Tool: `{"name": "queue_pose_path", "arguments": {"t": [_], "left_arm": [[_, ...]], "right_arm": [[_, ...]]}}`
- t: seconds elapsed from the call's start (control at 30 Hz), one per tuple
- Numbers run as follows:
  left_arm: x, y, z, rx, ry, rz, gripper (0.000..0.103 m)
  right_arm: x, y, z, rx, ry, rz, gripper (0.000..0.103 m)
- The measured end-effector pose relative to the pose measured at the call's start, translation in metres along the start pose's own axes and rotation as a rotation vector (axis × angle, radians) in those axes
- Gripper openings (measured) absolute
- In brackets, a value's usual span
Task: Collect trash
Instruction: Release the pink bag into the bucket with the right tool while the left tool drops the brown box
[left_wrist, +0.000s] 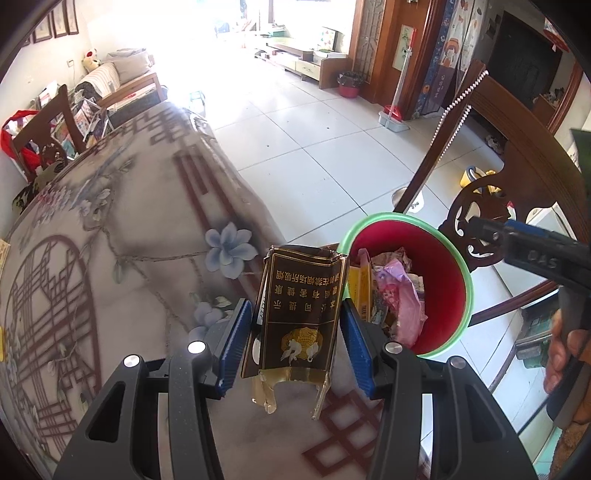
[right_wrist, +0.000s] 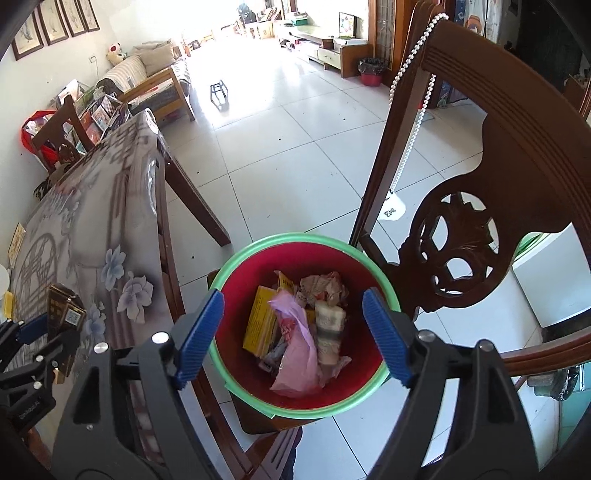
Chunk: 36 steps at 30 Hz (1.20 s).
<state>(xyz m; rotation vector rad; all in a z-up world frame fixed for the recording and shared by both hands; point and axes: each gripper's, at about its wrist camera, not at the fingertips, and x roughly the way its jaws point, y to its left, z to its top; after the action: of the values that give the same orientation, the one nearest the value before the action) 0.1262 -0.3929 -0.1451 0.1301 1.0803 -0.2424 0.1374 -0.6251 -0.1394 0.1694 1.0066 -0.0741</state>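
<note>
From my remote seat, the red plastic bin with a green rim (right_wrist: 306, 373) sits open-topped below my right gripper (right_wrist: 293, 332), whose spread blue pads have nothing between them; the drop into it is clear. Crumpled paper, a pink bag and a yellow box (right_wrist: 260, 325) fill its bottom, with free room above them. The carved dark wooden chair back (right_wrist: 461, 258) stands close on the right of the bin, and a white bead chain (right_wrist: 410, 122) hangs down it. On the left, the edge of the flower-patterned table (right_wrist: 110, 236) crowds the bin. My left gripper (left_wrist: 295, 336), clamped on a flattened brown cigarette carton (left_wrist: 299, 314), hangs over that edge, just beside the rim. The white tiled floor (right_wrist: 295, 147) beyond lies open.
</note>
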Motion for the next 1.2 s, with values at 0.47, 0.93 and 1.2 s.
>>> {"name": "queue_pose_path", "arguments": {"t": [0.47, 0.93, 1.2], "left_arm": [[0.059, -0.093, 0.041, 0.156, 0.044, -0.127, 0.047], [0.077, -0.139, 0.052, 0.232, 0.062, -0.174, 0.071], [0.063, -0.122, 0.041, 0.222, 0.044, -0.176, 0.076]], "right_arm": [[-0.076, -0.047, -0.005, 0.182, -0.159, -0.038, 0.092], [-0.112, -0.048, -0.012, 0.191, -0.215, -0.057, 0.093], [-0.117, -0.036, -0.015, 0.177, -0.224, -0.046, 0.094]]}}
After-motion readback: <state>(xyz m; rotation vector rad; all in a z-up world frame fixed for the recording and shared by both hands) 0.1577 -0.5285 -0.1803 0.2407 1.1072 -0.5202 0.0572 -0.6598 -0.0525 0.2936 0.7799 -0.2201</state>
